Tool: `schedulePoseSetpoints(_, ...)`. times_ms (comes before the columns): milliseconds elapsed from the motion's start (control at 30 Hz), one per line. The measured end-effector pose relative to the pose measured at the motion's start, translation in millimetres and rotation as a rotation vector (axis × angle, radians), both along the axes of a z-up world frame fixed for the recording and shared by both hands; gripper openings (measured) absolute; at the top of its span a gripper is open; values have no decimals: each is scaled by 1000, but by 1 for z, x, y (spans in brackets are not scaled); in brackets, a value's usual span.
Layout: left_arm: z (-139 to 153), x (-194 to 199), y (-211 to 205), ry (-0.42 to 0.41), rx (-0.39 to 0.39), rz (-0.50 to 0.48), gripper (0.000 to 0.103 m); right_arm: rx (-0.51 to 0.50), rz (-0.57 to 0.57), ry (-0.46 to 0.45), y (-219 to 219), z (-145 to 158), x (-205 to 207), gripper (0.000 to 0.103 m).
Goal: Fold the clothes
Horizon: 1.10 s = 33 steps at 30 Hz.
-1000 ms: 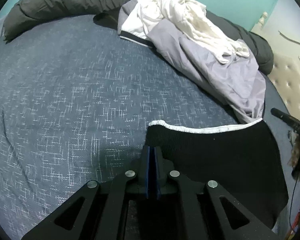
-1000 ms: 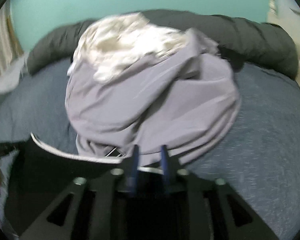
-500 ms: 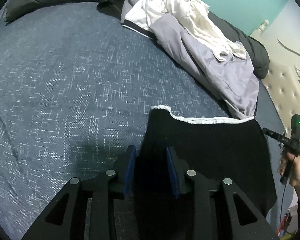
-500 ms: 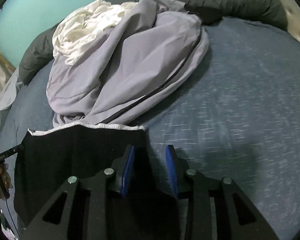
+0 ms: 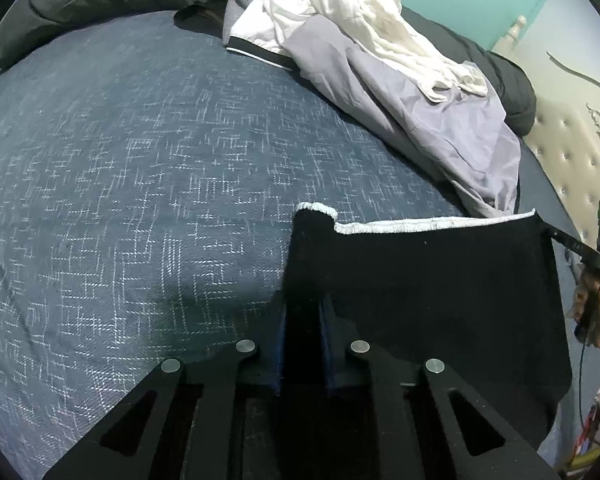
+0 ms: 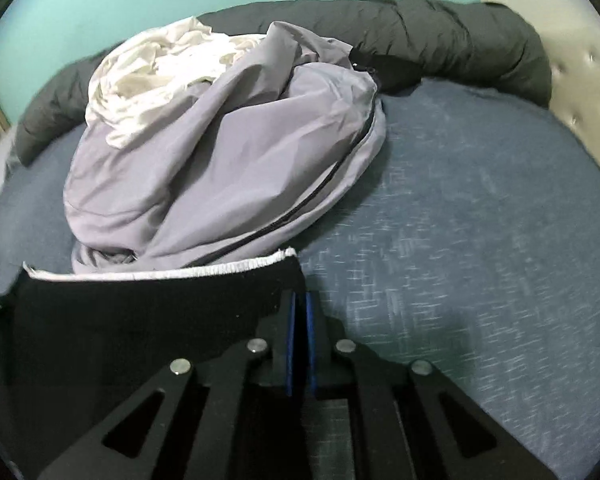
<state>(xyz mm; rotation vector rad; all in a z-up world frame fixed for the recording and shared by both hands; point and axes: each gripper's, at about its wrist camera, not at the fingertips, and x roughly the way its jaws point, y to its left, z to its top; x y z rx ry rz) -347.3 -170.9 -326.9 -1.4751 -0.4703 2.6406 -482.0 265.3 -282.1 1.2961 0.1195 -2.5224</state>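
- A black knitted garment with a white ribbed edge (image 5: 432,276) lies spread flat on a dark blue bedspread with a pale crosshatch weave (image 5: 140,168), its white edge turned toward the far side of the bed.
- The left gripper (image 5: 302,320), black with 2 blue-padded fingers, has just been closing its jaws; the garment's left corner stands between the pads, which press on the black fabric.
- Just beyond that grip, the garment's white edge rises in a small raised step above the rest of the hem line.
- The right gripper (image 6: 300,312), of the same build, has also just been closing its jaws; its blue pads are pressed together on the garment's right corner (image 6: 284,276), near the white edge.
- In the left wrist view the right gripper's body shows at the far right edge with a green light, held by the person's right hand (image 5: 596,312).
- A crumpled lilac-grey jacket with a dark zipper (image 6: 228,168) lies heaped just beyond the black garment, touching or overlapping its white edge.
- A rumpled white cloth (image 6: 156,68) sits on top of the jacket.
- A long dark grey padded bolster (image 6: 460,36) curves along the bed's far side, against a turquoise wall (image 6: 120,4).
- A cream tufted headboard (image 5: 568,160) stands at the right.
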Motion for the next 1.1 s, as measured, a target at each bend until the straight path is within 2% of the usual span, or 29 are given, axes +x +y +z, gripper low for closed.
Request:
schedulePoseSetpoints(100,-2,-2,2,-7,-4,9,16,23,-6,-64,-3,-15,-4,5)
schedulePoseSetpoints(167,0,-2,2,-11,-3,13,17,36,-11,-70,-4,-19,-3,6)
schedulePoseSetpoints(300,11,6,-4,2,17,23,22,-8,-52,-32,9,-4,7,31)
schedulePoseSetpoints(367,18,16,-10,9,27,35,26,-37,-37,-22,21,6,18,32)
schedulePoseSetpoints(433,26,31,-17,11,40,48,35,-77,-3,-41,36,15,36,32)
schedulePoseSetpoints(533,36,59,-22,11,60,48,38,-128,63,-95,48,21,68,33)
schedulePoseSetpoints(667,43,104,-17,-5,95,-9,41,-161,162,-163,63,22,132,37)
schedulePoseSetpoints(867,40,163,0,-40,98,-84,44,-89,226,-235,73,9,196,41)
schedulePoseSetpoints(1100,21,202,17,-75,100,-124,45,-19,267,-268,66,-6,231,42)
